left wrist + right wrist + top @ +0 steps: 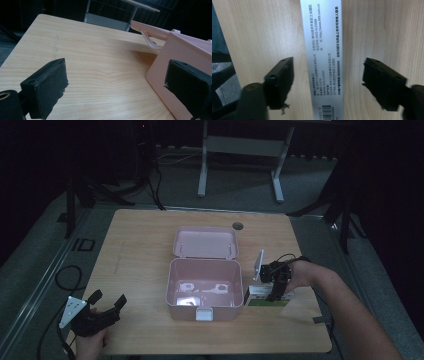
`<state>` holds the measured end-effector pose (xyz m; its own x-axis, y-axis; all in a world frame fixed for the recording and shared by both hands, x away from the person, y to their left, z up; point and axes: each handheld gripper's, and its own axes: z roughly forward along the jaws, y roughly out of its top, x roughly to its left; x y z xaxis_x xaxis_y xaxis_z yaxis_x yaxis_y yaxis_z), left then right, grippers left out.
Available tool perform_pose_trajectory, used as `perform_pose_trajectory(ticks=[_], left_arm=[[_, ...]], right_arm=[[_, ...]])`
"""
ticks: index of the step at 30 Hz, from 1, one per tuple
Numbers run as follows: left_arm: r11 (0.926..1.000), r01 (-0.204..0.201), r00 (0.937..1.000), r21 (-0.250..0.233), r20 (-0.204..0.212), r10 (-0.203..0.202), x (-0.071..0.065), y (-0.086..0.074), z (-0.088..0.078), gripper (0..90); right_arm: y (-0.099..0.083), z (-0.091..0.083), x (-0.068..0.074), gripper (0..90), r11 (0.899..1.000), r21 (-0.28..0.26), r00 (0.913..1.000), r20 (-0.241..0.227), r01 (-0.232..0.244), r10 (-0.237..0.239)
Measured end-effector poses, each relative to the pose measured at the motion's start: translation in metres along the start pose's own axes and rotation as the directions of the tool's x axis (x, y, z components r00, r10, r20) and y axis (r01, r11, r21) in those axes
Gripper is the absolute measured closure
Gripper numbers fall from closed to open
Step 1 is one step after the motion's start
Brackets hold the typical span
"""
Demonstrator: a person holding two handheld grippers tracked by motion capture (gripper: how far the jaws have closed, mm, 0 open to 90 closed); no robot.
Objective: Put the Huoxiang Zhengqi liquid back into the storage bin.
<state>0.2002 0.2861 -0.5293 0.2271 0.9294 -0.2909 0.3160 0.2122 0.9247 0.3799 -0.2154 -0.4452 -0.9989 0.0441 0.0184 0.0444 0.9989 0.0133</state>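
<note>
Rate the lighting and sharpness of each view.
High view: dim and underexposed, surroundings almost black, glare spots on the floor of the pink box. Left gripper view: bright, wood grain sharp, near black pads soft. Right gripper view: evenly lit, print on the medicine box readable, pads slightly blurred.

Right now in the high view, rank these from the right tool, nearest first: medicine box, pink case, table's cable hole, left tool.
1. Medicine box, directly beneath the right tool.
2. Pink case, beside it, mid-table.
3. Cable hole, far edge.
4. Left tool, near-left corner.
</note>
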Motion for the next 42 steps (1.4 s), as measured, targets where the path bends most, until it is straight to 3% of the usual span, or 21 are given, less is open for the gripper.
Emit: perform_pose_trajectory(ticks=[10, 25, 40, 41, 42], left_arm=[[1.0000, 0.003, 1.0000, -0.008, -0.004, -0.003, 0.000, 0.000, -0.001, 4.6], [1.0000, 0.005, 0.9999, -0.006, -0.010, -0.005, 0.001, -0.001, 0.000, 4.6], [1.0000, -0.003, 1.0000, -0.003, -0.007, 0.003, 0.000, -0.001, 0.000, 4.6], [1.0000, -0.003, 1.0000, -0.005, -0.007, 0.003, 0.000, -0.001, -0.001, 4.6], [1.0000, -0.002, 1.0000, -0.006, -0.008, 0.002, 0.000, -0.001, -0.001, 4.6]], right_arm=[[0.004, 0.008, 0.000, 42.2, 0.999, 0.043, 0.9995, -0.007, 0.031, -0.031], [0.004, 0.012, 0.001, 59.8, 0.998, 0.057, 0.9993, -0.022, 0.030, -0.029], [0.005, 0.011, 0.002, 62.0, 0.997, 0.066, 0.9992, -0.017, 0.038, -0.037], [0.005, 0.010, 0.002, 62.0, 0.997, 0.067, 0.9993, -0.019, 0.035, -0.034], [0.004, 0.009, 0.002, 62.1, 0.997, 0.072, 0.9994, -0.033, -0.003, 0.006]])
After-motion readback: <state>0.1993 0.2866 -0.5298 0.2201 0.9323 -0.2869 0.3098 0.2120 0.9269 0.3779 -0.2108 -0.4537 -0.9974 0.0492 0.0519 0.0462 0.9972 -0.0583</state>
